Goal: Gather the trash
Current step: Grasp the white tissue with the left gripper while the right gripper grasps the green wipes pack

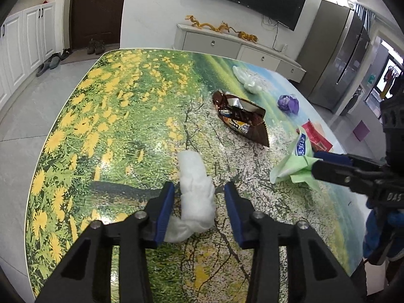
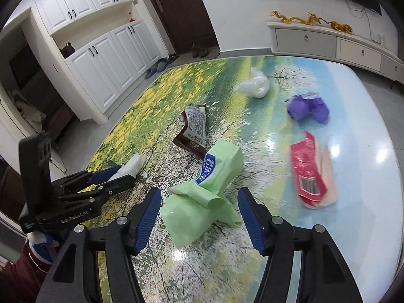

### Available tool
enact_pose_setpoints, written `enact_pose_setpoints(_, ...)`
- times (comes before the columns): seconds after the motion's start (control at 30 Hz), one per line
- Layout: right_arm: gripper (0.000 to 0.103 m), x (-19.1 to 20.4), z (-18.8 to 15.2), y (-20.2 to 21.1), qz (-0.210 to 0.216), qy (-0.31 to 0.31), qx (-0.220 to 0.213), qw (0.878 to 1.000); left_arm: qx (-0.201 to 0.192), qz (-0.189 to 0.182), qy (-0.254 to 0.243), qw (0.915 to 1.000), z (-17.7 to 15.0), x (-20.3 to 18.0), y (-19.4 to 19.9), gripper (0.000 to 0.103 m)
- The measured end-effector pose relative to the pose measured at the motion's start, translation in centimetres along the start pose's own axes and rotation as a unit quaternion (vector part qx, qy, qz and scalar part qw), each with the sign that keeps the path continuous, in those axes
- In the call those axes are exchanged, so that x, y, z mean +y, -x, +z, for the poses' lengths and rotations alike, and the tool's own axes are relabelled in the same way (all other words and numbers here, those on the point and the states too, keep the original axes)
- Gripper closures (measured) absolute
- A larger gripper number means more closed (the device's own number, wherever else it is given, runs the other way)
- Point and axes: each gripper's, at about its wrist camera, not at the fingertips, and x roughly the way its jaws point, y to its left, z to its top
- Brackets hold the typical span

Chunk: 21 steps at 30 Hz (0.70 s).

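A crumpled white tissue [image 1: 195,184] lies on the flower-print table [image 1: 113,126] between the fingers of my left gripper [image 1: 199,189]. Its left pad is at the tissue's edge and a gap shows at the right pad, so it is open. From the right wrist view the left gripper [image 2: 125,174] straddles the tissue [image 2: 133,162] at the left. My right gripper [image 2: 199,194] is open around a pale green wrapper [image 2: 202,217] with a blue label, with space on both sides. In the left wrist view the right gripper [image 1: 315,161] reaches the green wrapper [image 1: 290,166] from the right.
More litter lies further back on the table: a brown snack bag [image 1: 242,118], a red packet [image 2: 308,174], a purple wad [image 2: 308,108] and a white plastic bag [image 2: 255,84]. The table's right edge [image 1: 353,227] runs close beside the right hand.
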Motion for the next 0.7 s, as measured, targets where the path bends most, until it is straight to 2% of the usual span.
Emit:
enact_pose_setpoints(0.2, 0.042, 0.1, 0.5, -1.3, -0.001, 0.002, 0.004, 1.000, -0.001, -0.006, -0.004, 1.0000, 0.0, 0.0, -0.1, 0.067)
enact_pose_setpoints(0.43, 0.042, 0.0, 0.4, -2.3, -0.005, 0.002, 0.012, 1.000, -0.001, -0.009, -0.002, 1.0000, 0.0, 0.1, -0.2, 0.079)
enact_pose_setpoints(0.5, 0.049, -0.1, 0.2, -2.5, -0.005, 0.001, 0.015, 1.000, -0.001, -0.010, -0.002, 0.9999, 0.0, 0.1, -0.2, 0.081)
enact_pose_setpoints(0.7, 0.058, -0.2, 0.0, -2.5, 0.000, 0.002, 0.010, 1.000, -0.001, -0.006, -0.008, 1.0000, -0.1, -0.2, -0.2, 0.083)
